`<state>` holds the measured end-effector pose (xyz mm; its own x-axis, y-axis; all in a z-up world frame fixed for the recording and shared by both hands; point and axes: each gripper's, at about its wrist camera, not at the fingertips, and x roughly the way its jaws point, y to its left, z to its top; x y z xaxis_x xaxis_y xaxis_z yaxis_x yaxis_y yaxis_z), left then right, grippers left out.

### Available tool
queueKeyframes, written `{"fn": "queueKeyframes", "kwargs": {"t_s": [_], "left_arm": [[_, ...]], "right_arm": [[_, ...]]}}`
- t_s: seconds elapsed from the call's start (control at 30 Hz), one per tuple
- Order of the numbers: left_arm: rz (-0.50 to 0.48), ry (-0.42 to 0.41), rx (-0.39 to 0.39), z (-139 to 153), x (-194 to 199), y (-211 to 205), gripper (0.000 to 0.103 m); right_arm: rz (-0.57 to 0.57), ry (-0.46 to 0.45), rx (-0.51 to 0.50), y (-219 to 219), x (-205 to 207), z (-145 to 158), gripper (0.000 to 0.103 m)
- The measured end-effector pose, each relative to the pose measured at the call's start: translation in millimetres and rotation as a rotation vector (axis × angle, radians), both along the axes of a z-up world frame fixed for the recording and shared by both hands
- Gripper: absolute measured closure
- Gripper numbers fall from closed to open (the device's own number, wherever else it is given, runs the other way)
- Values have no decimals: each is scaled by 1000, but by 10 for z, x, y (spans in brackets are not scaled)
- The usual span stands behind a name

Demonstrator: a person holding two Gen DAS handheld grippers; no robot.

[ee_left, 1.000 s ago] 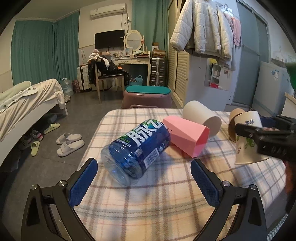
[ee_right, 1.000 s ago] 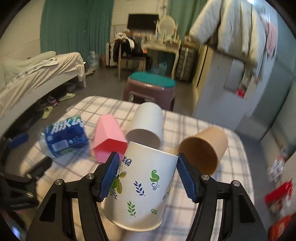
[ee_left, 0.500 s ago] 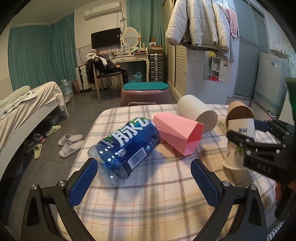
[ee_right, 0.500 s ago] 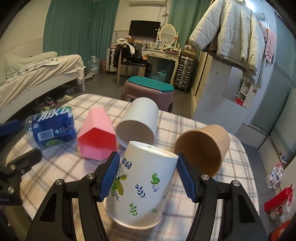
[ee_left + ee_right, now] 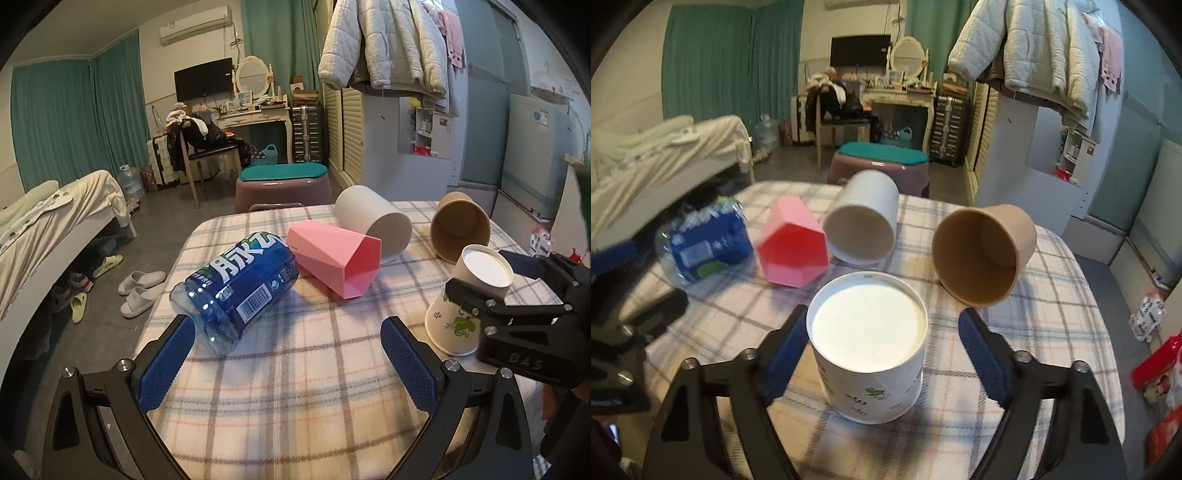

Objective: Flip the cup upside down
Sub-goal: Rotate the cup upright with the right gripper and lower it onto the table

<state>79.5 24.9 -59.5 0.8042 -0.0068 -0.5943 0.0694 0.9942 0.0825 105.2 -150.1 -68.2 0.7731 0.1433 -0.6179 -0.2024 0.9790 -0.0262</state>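
Observation:
A white paper cup with green leaf prints (image 5: pixel 868 347) stands upside down on the checked tablecloth (image 5: pixel 1015 413), its flat base up. It also shows in the left wrist view (image 5: pixel 466 300) at the right. My right gripper (image 5: pixel 882 354) is open, its blue pads on either side of the cup with a gap at the right pad. My left gripper (image 5: pixel 284 362) is open and empty, low over the near part of the cloth, just behind the blue bottle.
A blue plastic bottle (image 5: pixel 236 286), a pink faceted cup (image 5: pixel 334 258), a plain white cup (image 5: pixel 373 223) and a brown paper cup (image 5: pixel 460 230) lie on their sides on the cloth. A purple stool (image 5: pixel 282 184) stands beyond the table's far edge.
My right gripper has set the printed cup down on its rim and opened its jaws off it. The left gripper has stayed open and drawn back a little.

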Motion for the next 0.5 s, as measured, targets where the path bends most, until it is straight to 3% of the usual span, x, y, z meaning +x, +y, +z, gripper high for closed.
{"fn": "queueKeyframes", "kwargs": {"t_s": [0.27,0.5], "left_arm": [[-3,-26,-7,118,-227,-87,0],[25,-151,-25,429,-499,-254,0]], "right_arm": [[-23,-91,34,-165,-326,333,21],[-45,-195,64,-443,-672,662,16]]}}
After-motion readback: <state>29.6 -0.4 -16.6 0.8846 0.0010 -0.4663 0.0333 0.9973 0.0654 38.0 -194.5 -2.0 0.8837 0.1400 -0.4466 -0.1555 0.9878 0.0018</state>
